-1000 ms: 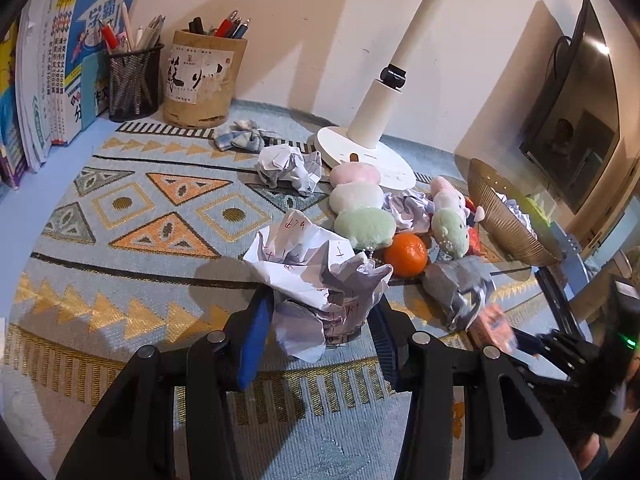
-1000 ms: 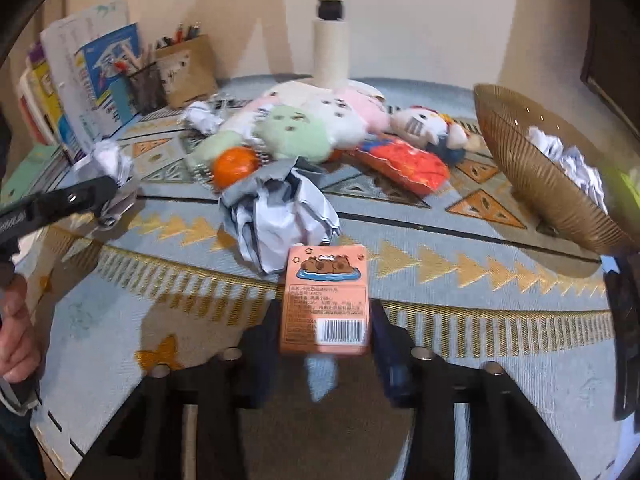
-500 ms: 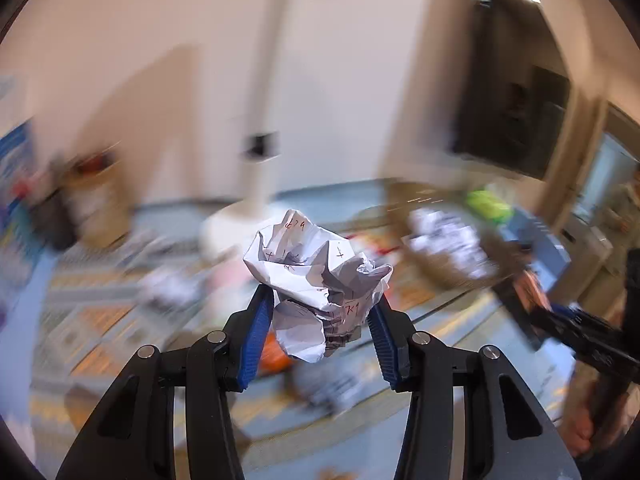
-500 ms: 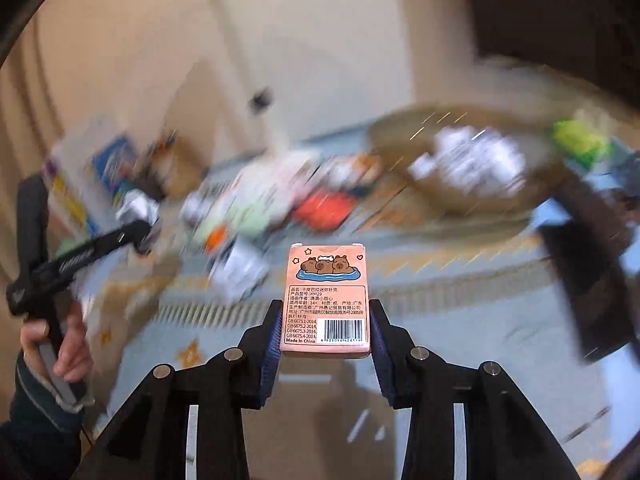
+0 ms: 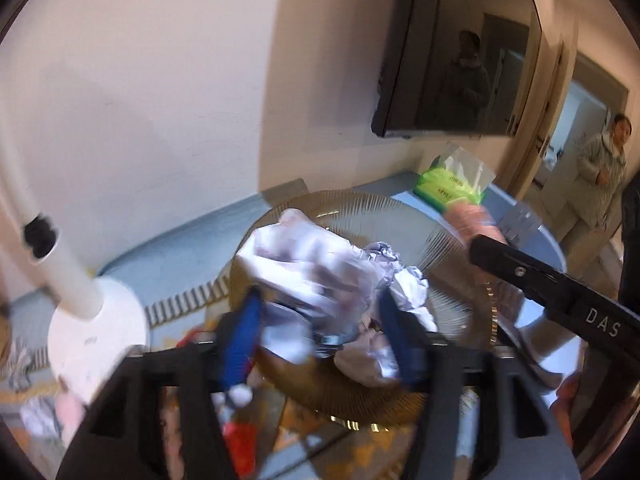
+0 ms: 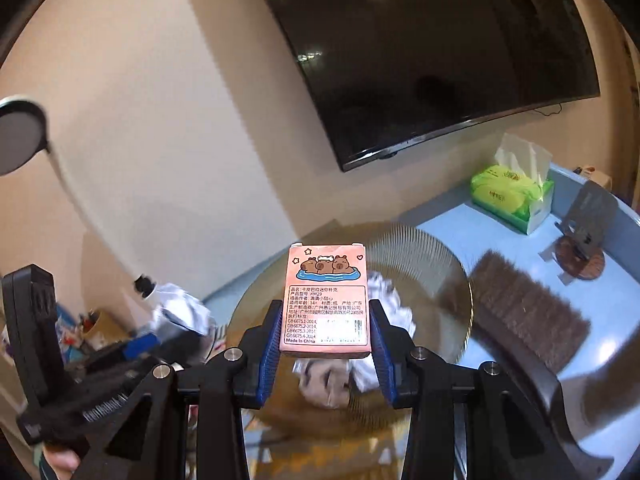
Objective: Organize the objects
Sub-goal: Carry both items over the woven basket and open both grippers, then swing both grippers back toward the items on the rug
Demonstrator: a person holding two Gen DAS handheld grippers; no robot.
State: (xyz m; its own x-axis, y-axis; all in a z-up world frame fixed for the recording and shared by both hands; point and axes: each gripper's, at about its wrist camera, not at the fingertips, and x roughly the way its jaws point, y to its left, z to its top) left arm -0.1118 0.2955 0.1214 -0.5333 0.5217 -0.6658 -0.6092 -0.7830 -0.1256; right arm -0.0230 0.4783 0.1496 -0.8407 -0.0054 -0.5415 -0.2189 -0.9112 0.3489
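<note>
While poised over the ribbed amber glass bowl (image 6: 460,280), right gripper (image 6: 326,334) clamped on pink capybara-print card box (image 6: 326,304); left gripper (image 5: 318,320) pinching crumpled white paper ball (image 5: 308,268) above same bowl, crumpled paper already inside.

A wall-mounted television (image 6: 432,52), a green tissue pack (image 6: 512,196), a brush (image 6: 524,312) — perhaps bristled.

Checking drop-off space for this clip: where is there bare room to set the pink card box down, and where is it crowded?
Bare blue tabletop lies between the ribbed bowl, the green tissue pack and the brown brush. The bowl's middle is crowded with crumpled paper; the left gripper, holding a paper ball, hangs over it. The right gripper holds the pink box.
</note>
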